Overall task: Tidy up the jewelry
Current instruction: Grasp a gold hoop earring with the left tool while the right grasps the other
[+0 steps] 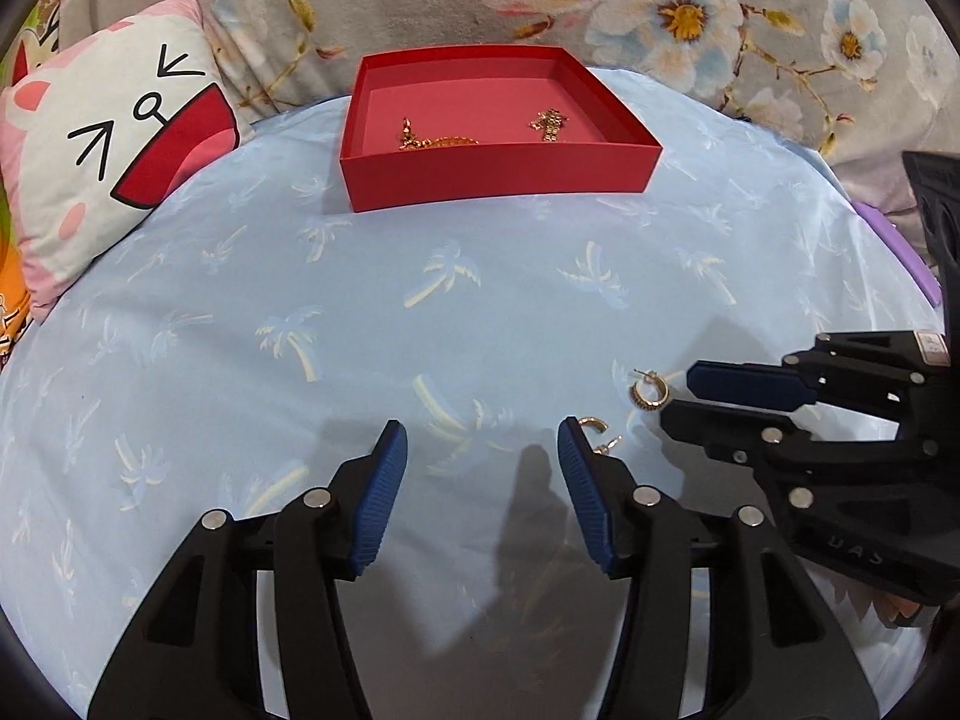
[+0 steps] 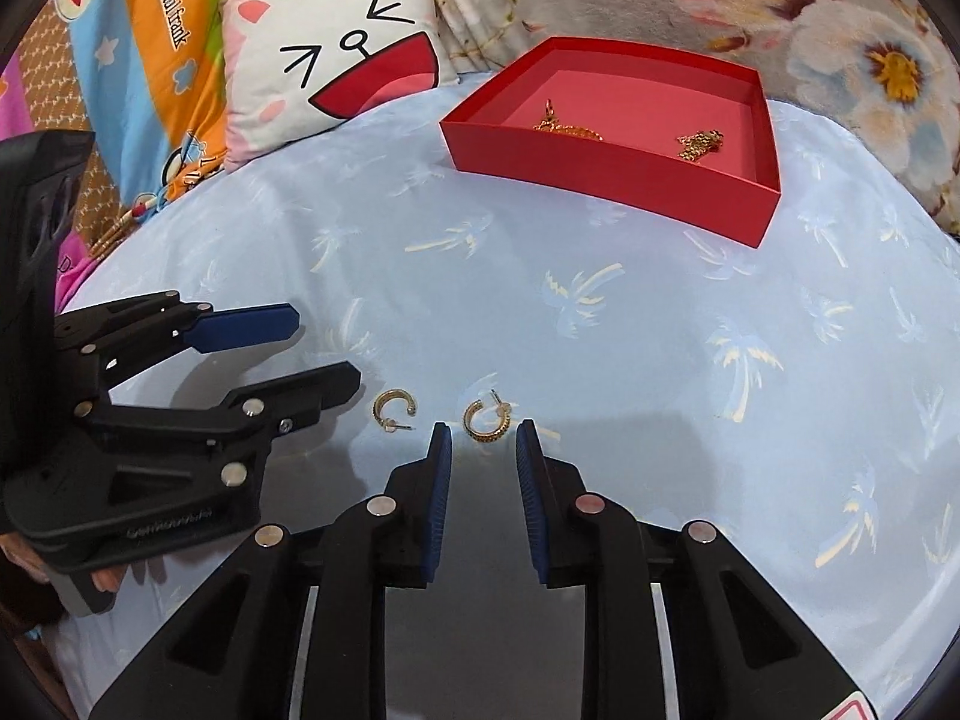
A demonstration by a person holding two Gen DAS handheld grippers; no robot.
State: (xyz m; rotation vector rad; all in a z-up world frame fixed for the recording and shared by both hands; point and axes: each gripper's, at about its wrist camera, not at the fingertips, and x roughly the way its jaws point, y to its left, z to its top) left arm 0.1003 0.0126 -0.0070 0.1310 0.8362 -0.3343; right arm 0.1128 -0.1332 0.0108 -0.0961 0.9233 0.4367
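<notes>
On the blue palm-print bed sheet [image 2: 600,324]: two gold hoop earrings, loose, near both grippers.

One hoop earring [image 2: 486,420] lies just ahead of the right gripper [image 2: 483,444], jaws released, nothing held; the second earring [image 2: 393,410] lies between it and the left gripper [image 1: 480,450], jaws also released and empty. Farther back, the red box [image 1: 498,171] holds a gold chain [image 1: 435,139] and a gold pendant piece [image 1: 549,123]. A cat-face pillow [image 2: 336,54] sits left of the box.
</notes>
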